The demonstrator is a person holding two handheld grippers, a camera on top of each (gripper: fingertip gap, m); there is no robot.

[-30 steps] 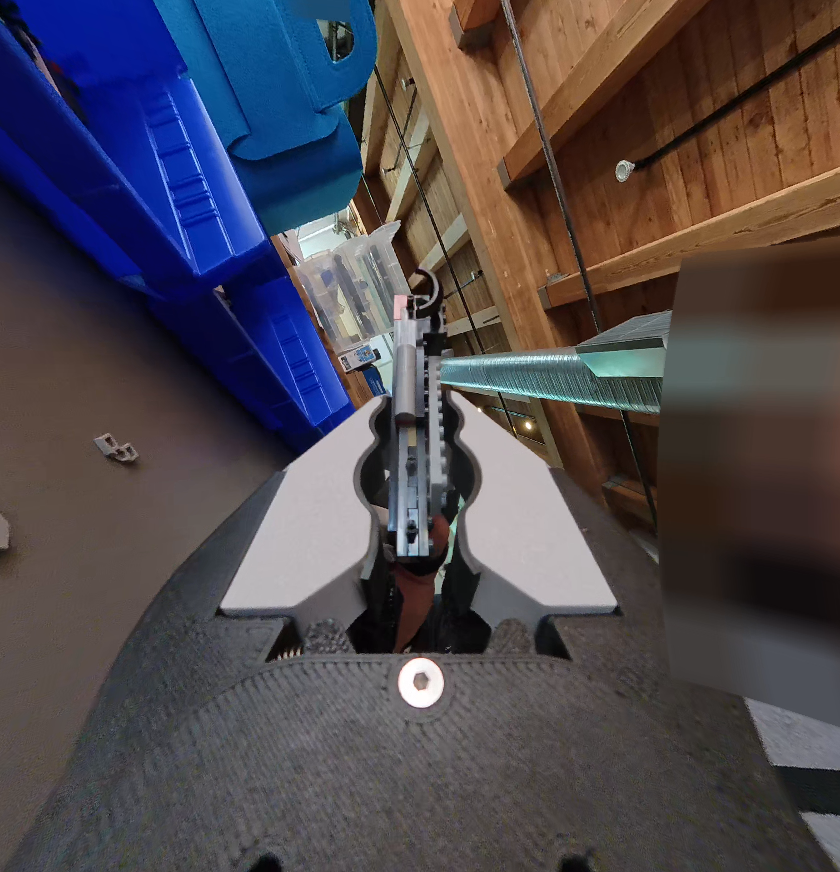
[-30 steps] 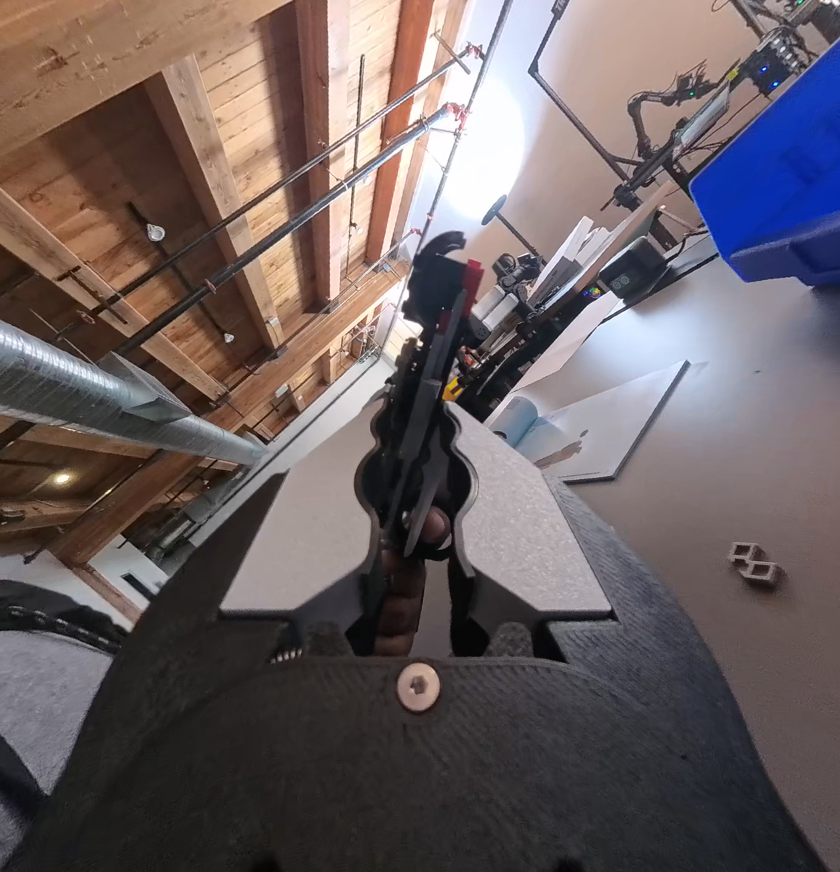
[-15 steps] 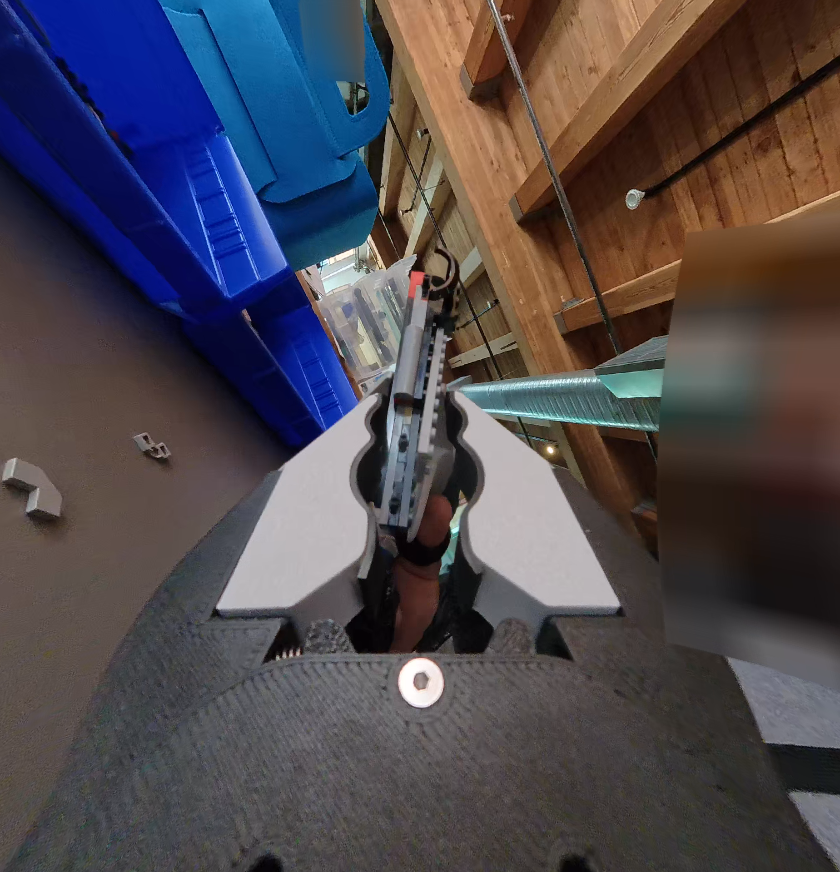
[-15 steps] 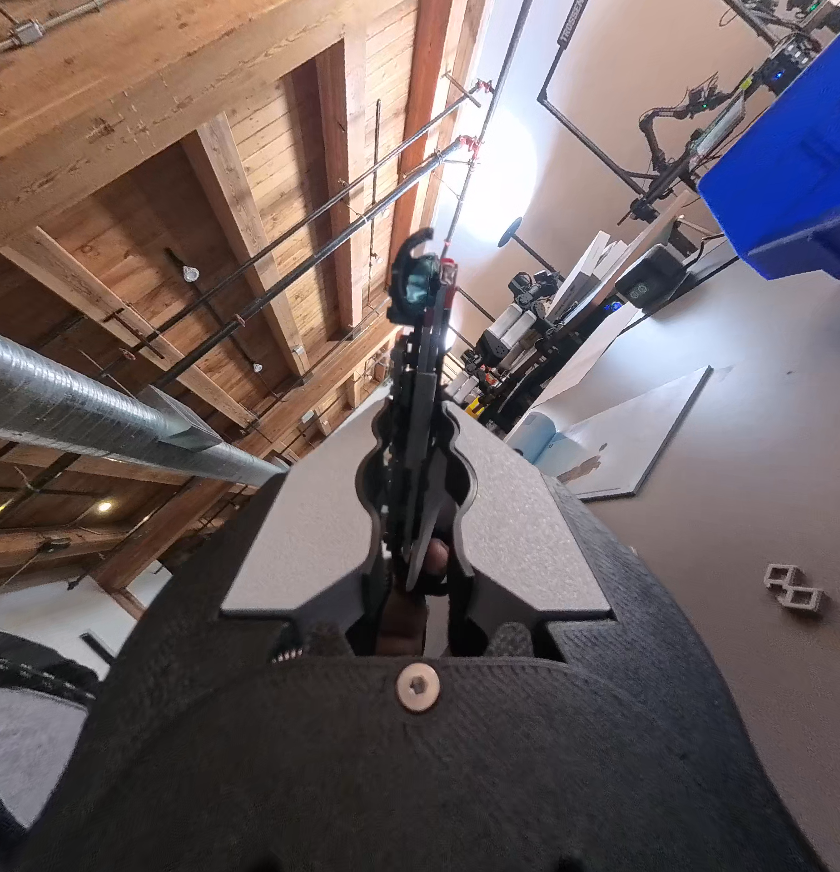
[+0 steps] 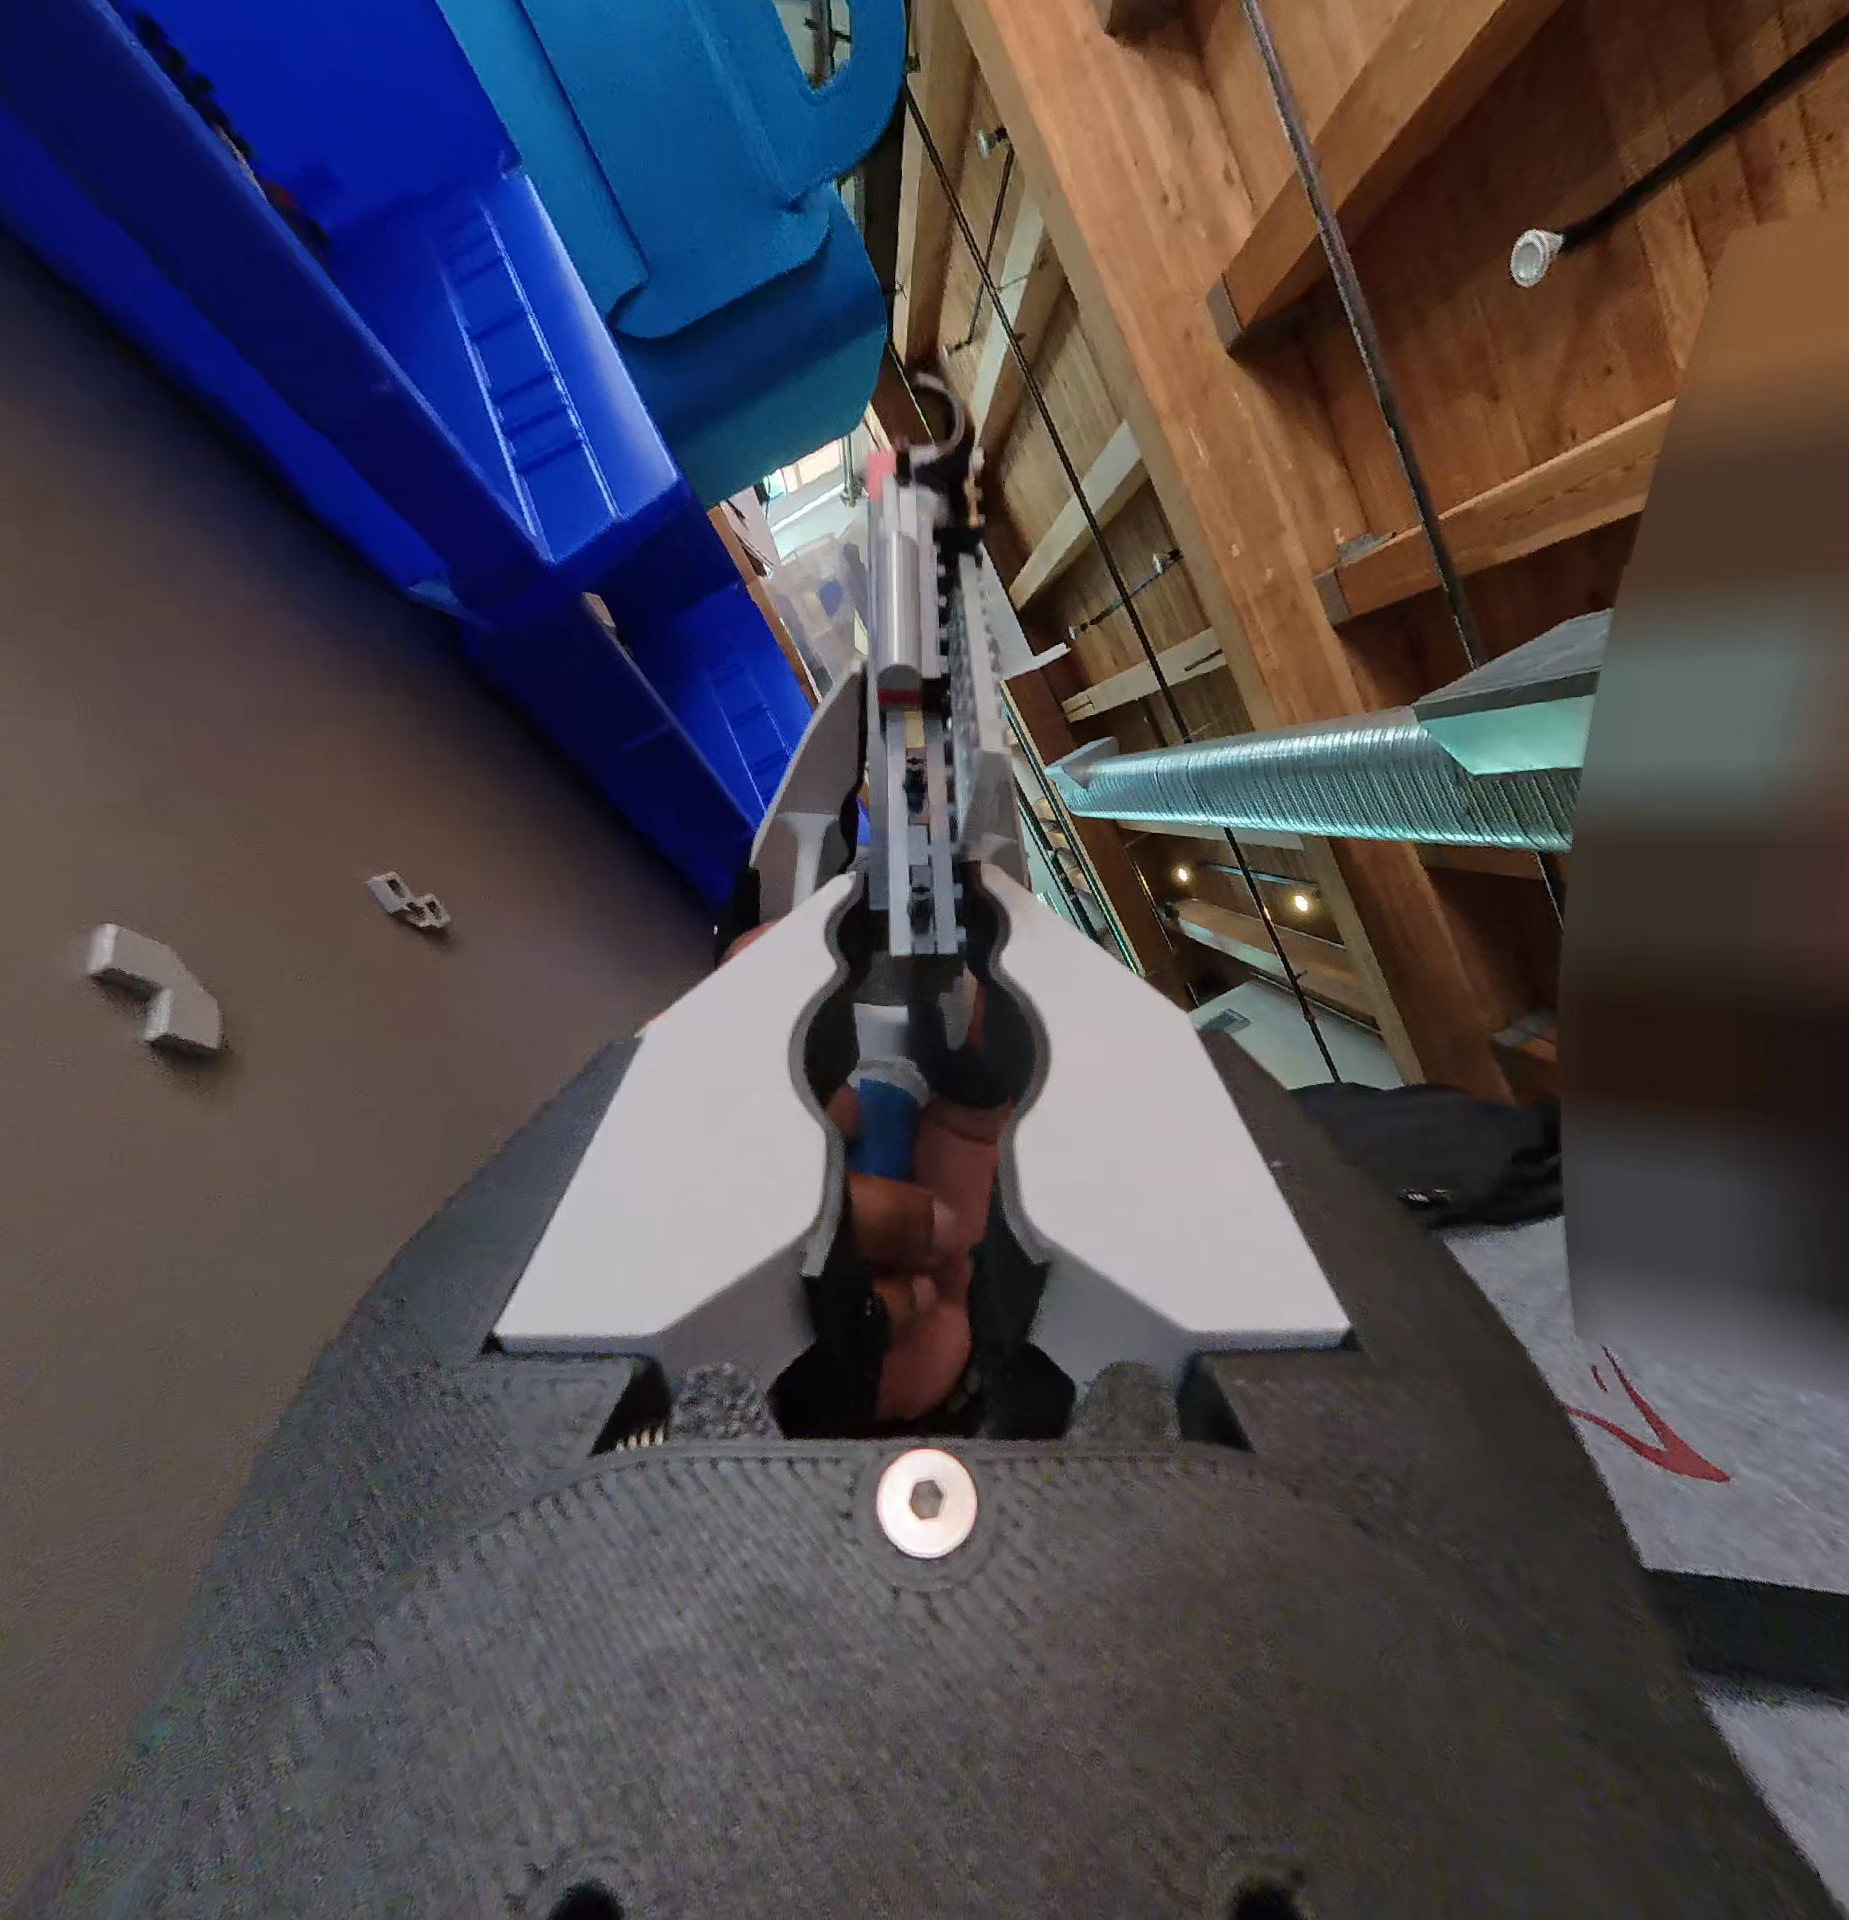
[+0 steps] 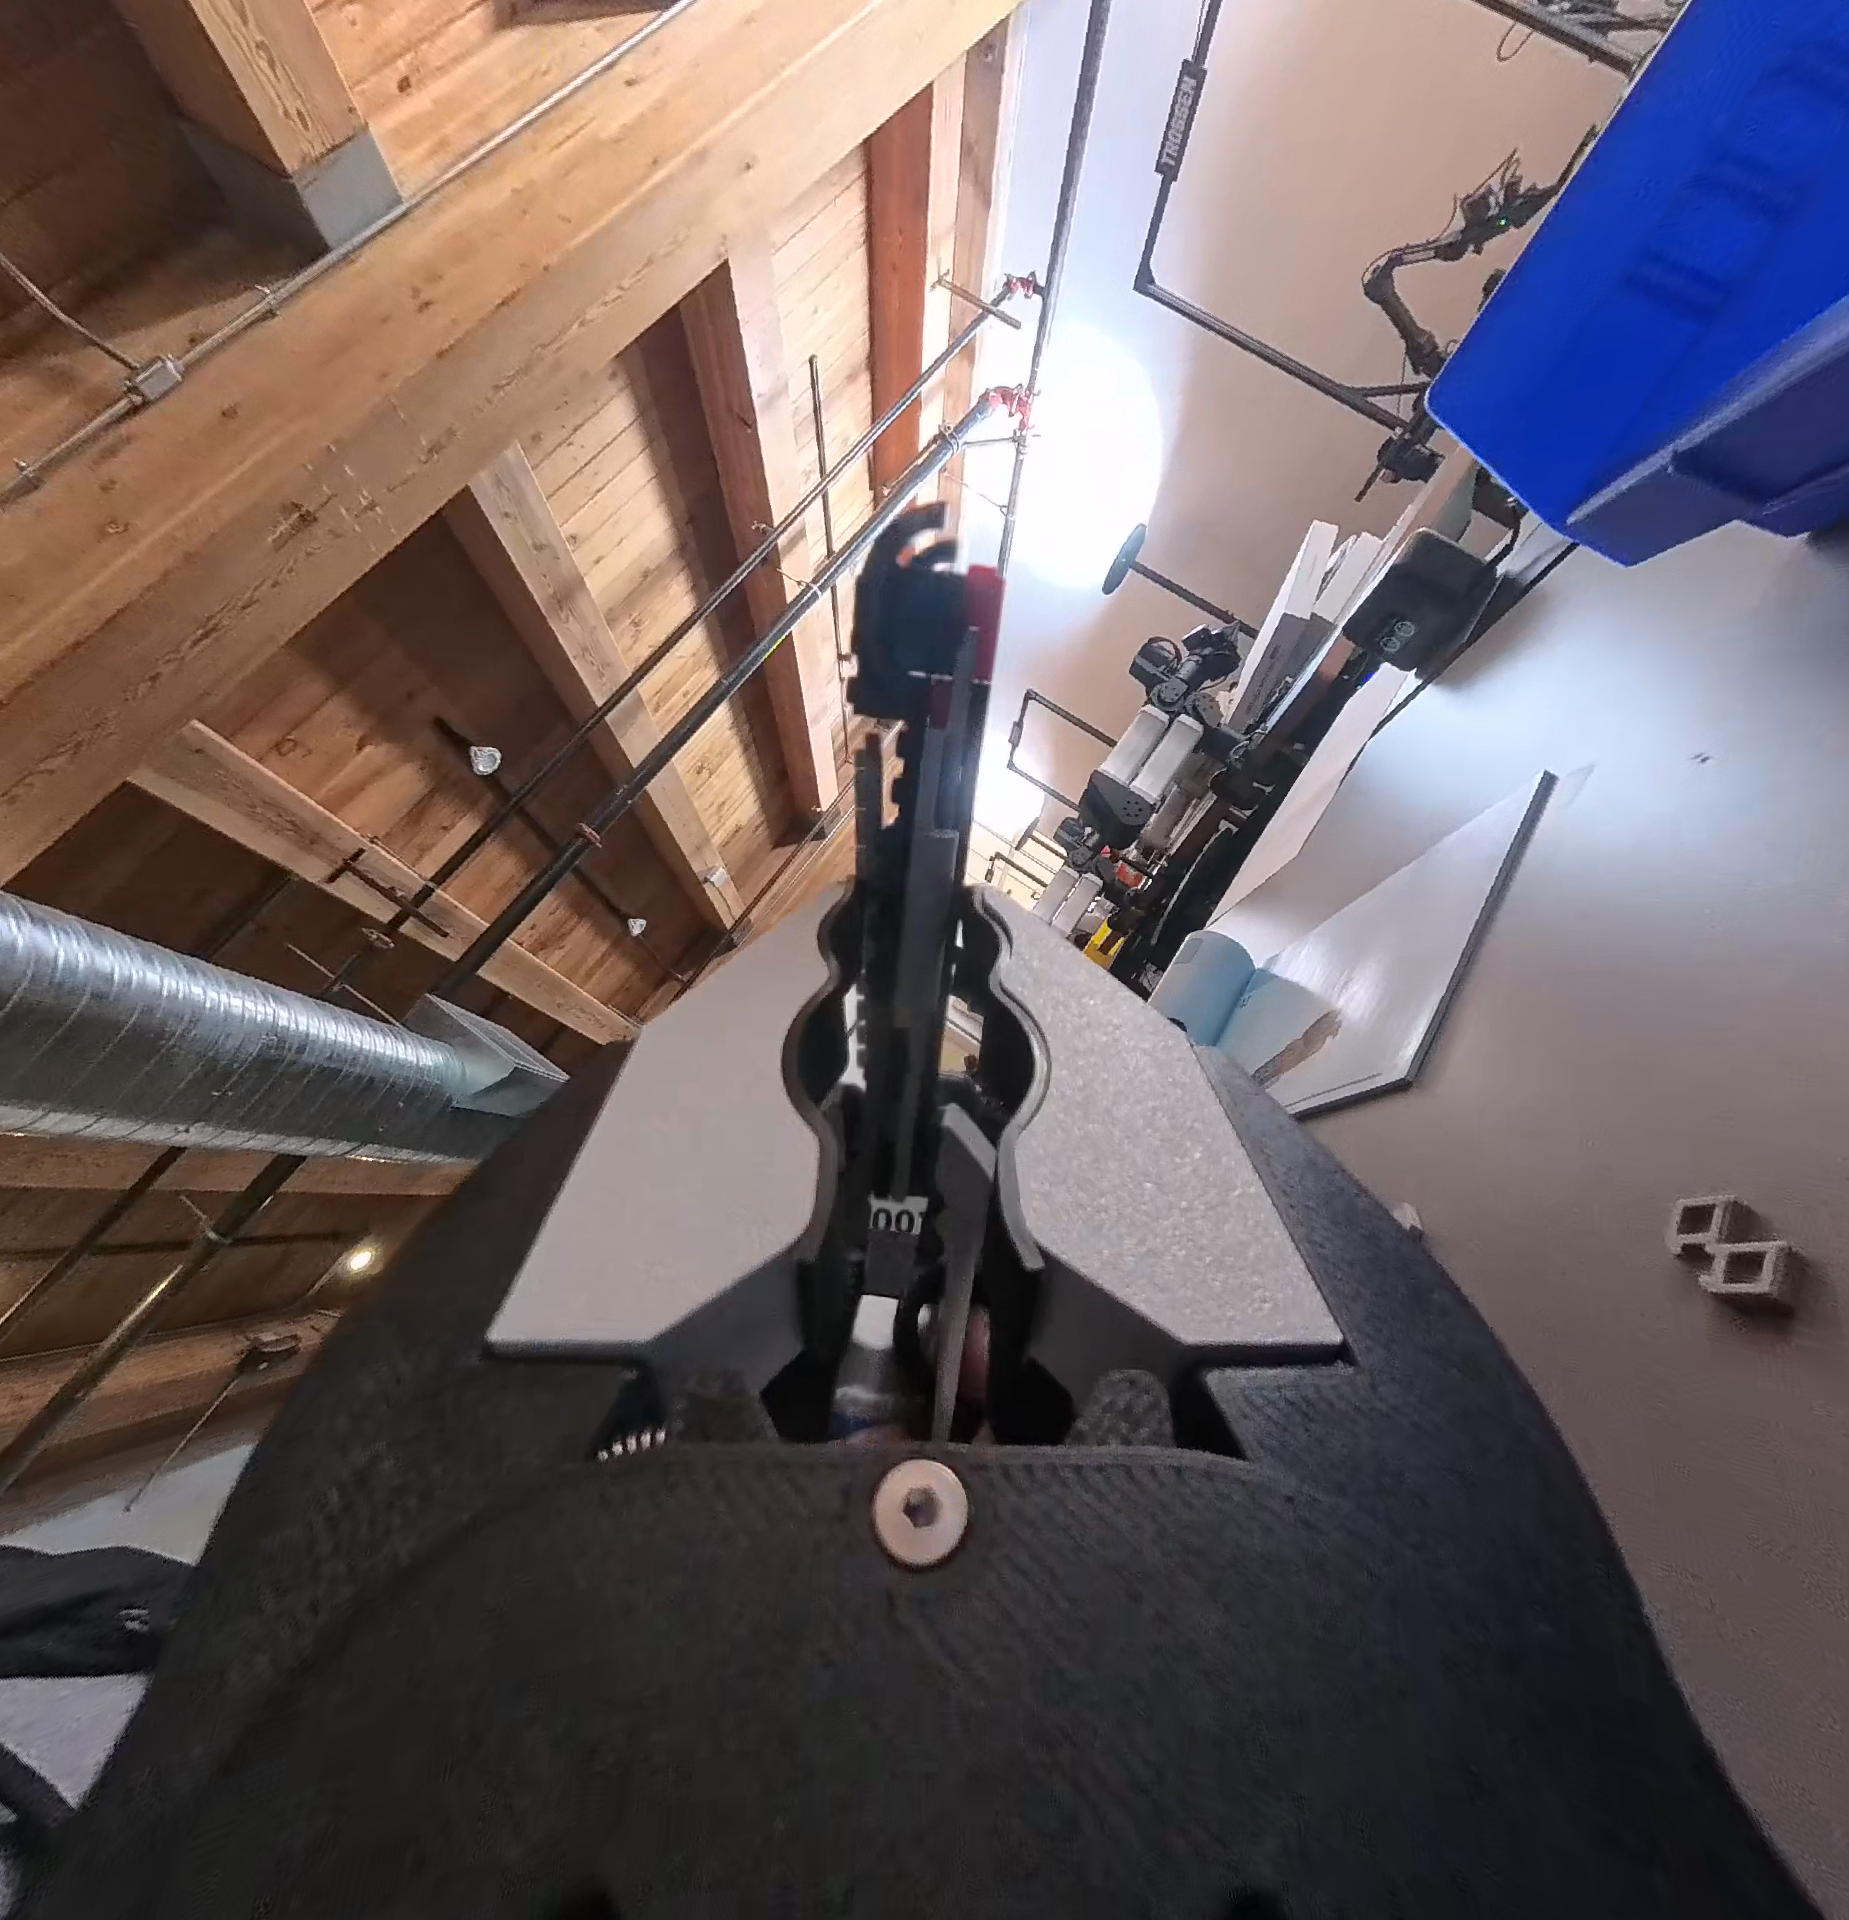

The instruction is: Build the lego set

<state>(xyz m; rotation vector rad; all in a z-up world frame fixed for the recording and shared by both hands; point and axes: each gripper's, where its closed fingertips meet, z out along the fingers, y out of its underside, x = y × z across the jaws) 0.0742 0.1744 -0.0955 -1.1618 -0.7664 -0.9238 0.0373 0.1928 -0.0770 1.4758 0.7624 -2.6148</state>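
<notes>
A long narrow grey lego assembly (image 5: pixel 915 727) with a silver cylinder and a red tip points up and away in the left wrist view. My left gripper (image 5: pixel 920 904) is shut on its near end. Just ahead, the right gripper's (image 5: pixel 904 795) pale fingers (image 5: pixel 800 821) clamp the same assembly. In the right wrist view the assembly (image 6: pixel 915 831) looks dark against the light and runs deep between the fingers of my right gripper (image 6: pixel 912 925), which is shut on it. Both hold it up off the brown table (image 5: pixel 172 1247).
Loose grey pieces lie on the table: an angled one (image 5: pixel 156 982) and a small one with holes (image 5: pixel 409 899), the latter also in the right wrist view (image 6: pixel 1730 1252). Blue bins (image 5: pixel 380 312) stand at the back. A white board (image 6: pixel 1419 935) lies on the table. Left tips to right tips: about 4 cm.
My left gripper eased its hold, slid back along the assembly and closed again near its end. The right gripper kept its grip and now shows ahead of the left fingers.
</notes>
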